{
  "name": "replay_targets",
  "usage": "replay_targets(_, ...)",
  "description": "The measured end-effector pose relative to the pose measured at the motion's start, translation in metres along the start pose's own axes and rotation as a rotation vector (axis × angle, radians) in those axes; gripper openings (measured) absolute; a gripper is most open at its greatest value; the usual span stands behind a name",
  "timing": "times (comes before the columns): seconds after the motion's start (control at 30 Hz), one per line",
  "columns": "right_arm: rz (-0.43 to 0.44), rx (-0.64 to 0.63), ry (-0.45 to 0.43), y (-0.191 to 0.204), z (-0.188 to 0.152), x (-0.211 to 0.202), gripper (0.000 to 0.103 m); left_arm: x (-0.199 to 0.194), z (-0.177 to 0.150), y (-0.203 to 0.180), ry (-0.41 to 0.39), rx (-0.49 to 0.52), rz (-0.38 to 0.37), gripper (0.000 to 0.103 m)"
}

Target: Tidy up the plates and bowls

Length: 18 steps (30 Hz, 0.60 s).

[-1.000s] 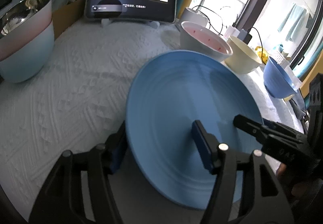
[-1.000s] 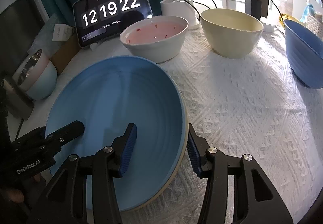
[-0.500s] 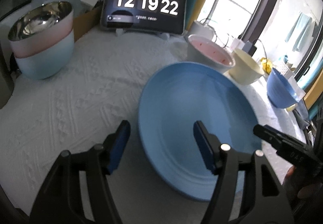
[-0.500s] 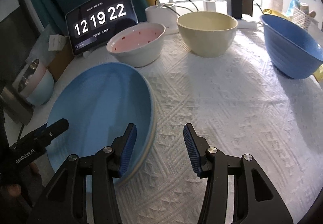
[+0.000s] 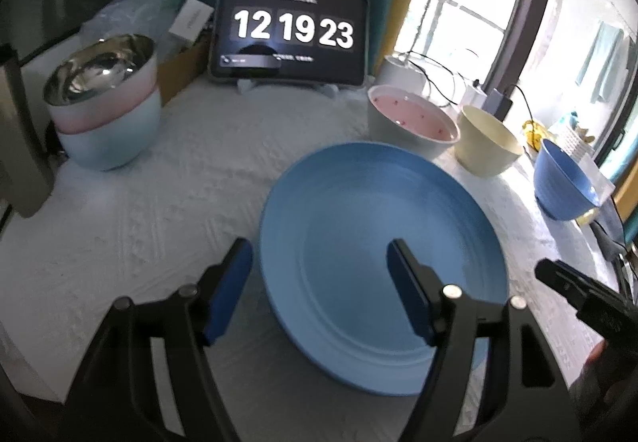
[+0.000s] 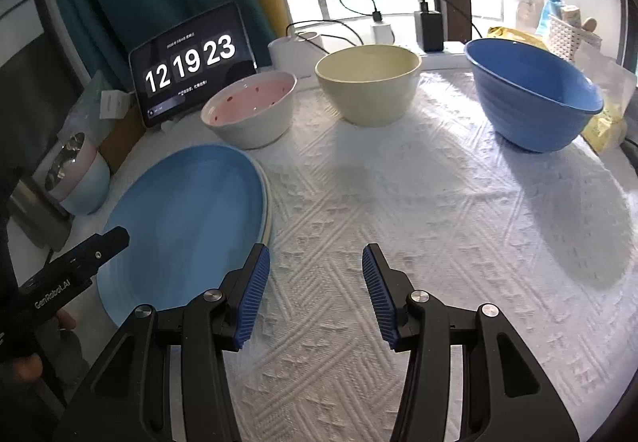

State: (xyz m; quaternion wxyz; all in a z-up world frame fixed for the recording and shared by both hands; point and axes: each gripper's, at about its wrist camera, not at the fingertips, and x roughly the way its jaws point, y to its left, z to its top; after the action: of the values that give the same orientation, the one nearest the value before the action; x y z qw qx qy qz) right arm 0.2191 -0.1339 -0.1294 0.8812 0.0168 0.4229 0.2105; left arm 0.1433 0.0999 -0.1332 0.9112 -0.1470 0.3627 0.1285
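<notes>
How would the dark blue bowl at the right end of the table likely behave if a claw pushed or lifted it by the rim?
The dark blue bowl looks rigid, so it should hold its shape. Its walls flare wide above a narrower base, and it sits tilted in the right wrist view, so a rim push may rock it. The finish looks smooth, possibly slippery; the textured cloth may resist sliding.

Black claw [image 6: 315,290], blue ribbed pads [image 6: 251,292], silver screws.

Right gripper [image 6: 315,290] hovering open just right of the plate [image 6: 183,226]; pink bowl [image 6: 249,113] sitting just behind the plate.
</notes>
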Motion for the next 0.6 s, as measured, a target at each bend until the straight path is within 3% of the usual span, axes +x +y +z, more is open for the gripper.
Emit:
replay_targets(0.23,0.0,0.017,-0.015,-0.012,-0.002,-0.009,0.051,-0.012,0.004,-0.014,-0.041,0.025,-0.018,0.072)
replay_targets(0.6,-0.009,0.059,-0.047,-0.045,-0.007,-0.025,0.051,-0.018,0.005,-0.069,-0.039,0.118,-0.111,0.072)
